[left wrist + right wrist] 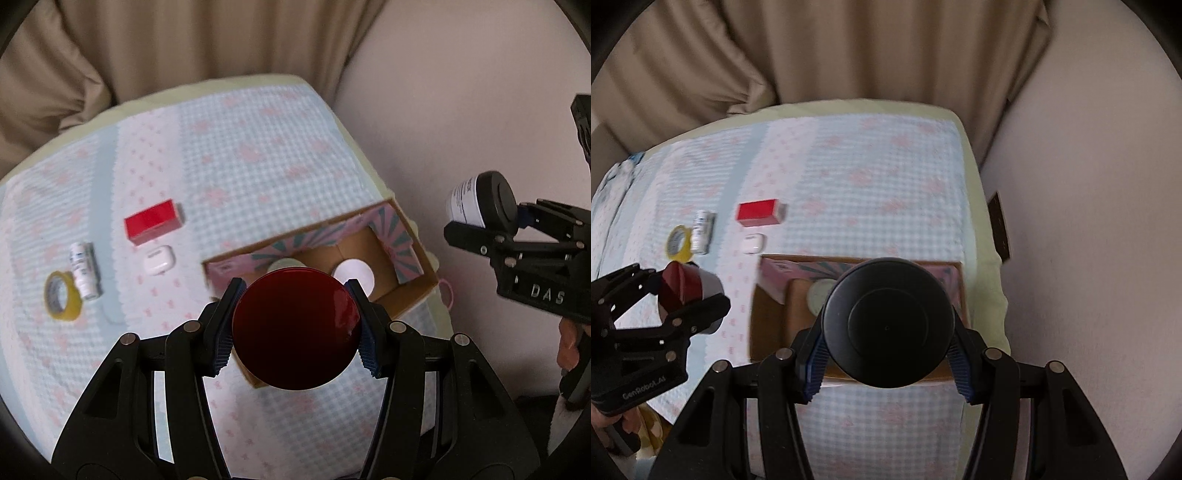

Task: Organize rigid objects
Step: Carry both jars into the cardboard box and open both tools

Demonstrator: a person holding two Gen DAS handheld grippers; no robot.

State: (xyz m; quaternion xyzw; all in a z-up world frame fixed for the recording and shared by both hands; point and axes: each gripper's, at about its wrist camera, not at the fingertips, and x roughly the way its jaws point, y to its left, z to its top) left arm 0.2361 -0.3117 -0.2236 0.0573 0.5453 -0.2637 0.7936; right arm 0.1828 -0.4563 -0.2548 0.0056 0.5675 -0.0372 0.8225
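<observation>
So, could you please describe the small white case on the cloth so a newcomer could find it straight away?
Start at the open cardboard box on the checked cloth, then look left to the red box. The white case lies just in front of it, apart from the yellow tape roll: the only smooth, rounded, pocket-like white shell there.

We are in a home, likely a bedroom: a bed (979, 206) with a pale green sheet and a checked, flower-printed cover (871, 173), beige curtains (849, 48) behind its far edge, a plain wall (1089, 221) beside its right edge.

Box (413, 295) right on the cloth (258, 147) — tape roll (62, 295), tube (85, 275), case (159, 259) left.
</observation>
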